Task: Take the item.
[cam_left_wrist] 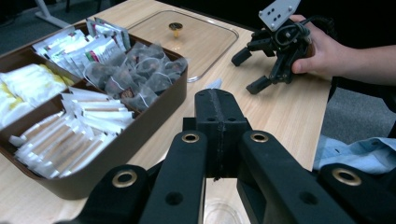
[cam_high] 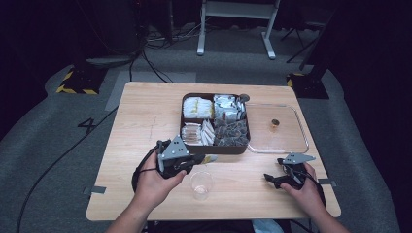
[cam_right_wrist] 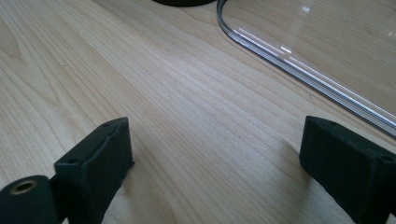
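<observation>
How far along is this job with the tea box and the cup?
Done: the clear lid is off and lies on the table to the right of the tea box. In hand: the left gripper is shut on what looks like a small packet, just beside the cup. The right gripper rests open. Left: the cup looks empty; the packet probably goes in.

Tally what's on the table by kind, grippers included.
Compartment box with sachets and tea bags: 1
Clear lid with knob: 1
Clear plastic cup: 1
Sachet pinched in the left gripper: 1
Grippers: 2, left gripper, right gripper
Total: 6
</observation>
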The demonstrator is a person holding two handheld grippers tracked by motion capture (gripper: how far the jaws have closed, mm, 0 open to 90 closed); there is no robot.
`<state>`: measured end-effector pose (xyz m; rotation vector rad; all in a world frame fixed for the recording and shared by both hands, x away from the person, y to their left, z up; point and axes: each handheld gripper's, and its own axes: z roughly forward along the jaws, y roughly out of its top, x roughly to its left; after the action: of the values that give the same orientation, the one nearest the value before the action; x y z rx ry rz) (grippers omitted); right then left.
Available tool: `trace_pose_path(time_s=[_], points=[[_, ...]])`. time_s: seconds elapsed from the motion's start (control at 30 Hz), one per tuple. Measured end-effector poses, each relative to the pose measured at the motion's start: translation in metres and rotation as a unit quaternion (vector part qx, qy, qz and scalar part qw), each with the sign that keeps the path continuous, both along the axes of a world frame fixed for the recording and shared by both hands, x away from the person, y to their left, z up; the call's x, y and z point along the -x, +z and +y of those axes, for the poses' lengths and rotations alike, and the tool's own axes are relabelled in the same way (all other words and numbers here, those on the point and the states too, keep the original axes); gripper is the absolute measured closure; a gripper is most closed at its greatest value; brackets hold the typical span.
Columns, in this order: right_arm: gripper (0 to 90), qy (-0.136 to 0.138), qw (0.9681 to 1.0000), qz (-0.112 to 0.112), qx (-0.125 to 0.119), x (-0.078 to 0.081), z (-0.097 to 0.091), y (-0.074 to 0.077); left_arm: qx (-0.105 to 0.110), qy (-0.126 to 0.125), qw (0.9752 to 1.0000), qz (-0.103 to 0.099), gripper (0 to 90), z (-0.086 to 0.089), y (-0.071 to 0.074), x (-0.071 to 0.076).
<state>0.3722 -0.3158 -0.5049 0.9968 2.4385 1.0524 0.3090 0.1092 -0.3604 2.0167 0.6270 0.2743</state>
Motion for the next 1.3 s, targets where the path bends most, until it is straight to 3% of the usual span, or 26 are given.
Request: trace_pose_path(time_s=[0.3, 1.17, 1.23, 1.3], points=[[9.5, 0.000, 1.0000, 0.000, 0.000, 0.000, 0.000, 0.000, 0.003, -0.015, 0.9998, 0.012, 90.0, -0.003, -0.015, 0.016], [9.5, 0.000, 1.0000, 0.000, 0.000, 0.000, 0.000, 0.000, 0.005, -0.020, 0.9992, 0.035, 89.6, 0.002, -0.038, 0.026], [9.5, 0.000, 1.0000, 0.000, 0.000, 0.000, 0.000, 0.000, -0.010, -0.016, 0.9988, 0.046, 77.4, 0.000, -0.041, 0.028], [9.5, 0.000, 1.0000, 0.000, 0.000, 0.000, 0.000, 0.000, -0.012, -0.013, 0.9990, 0.042, 70.5, 0.000, -0.042, 0.029]])
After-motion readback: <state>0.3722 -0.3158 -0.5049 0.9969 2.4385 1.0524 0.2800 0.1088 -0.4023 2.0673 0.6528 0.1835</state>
